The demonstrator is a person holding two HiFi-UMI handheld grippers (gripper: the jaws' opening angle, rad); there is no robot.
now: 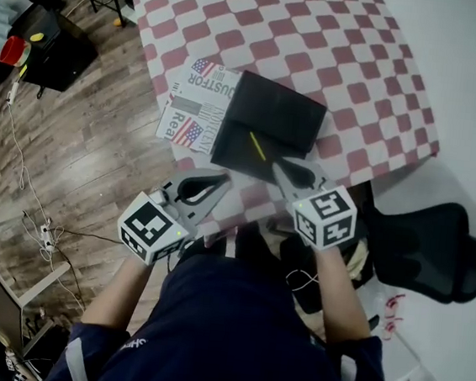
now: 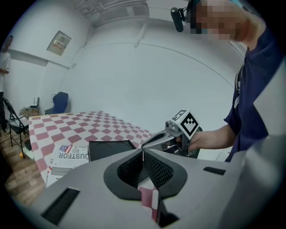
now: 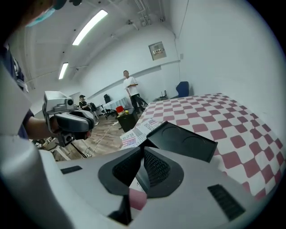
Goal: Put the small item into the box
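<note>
A thin yellow stick (image 1: 257, 145) lies slantwise inside the flat, open black box (image 1: 232, 153), and a black lid (image 1: 284, 110) overlaps the box's far side. The box rests on a printed paper sheet (image 1: 190, 96) over a red-and-white checked tablecloth (image 1: 321, 42). The right gripper (image 1: 277, 168) is at the box's near edge and the left gripper (image 1: 225, 176) is just beside it. Both have their jaws pressed together on nothing.

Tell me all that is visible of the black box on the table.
The black box is flat, rectangular and matte. It is in two parts, one overlapping the other, and the right gripper view shows two round recesses in one part. It lies on a printed sheet and the checkered cloth, on the side near the person. A thin yellow stick lies on its nearer part. The shut right gripper points at its near corner.
</note>
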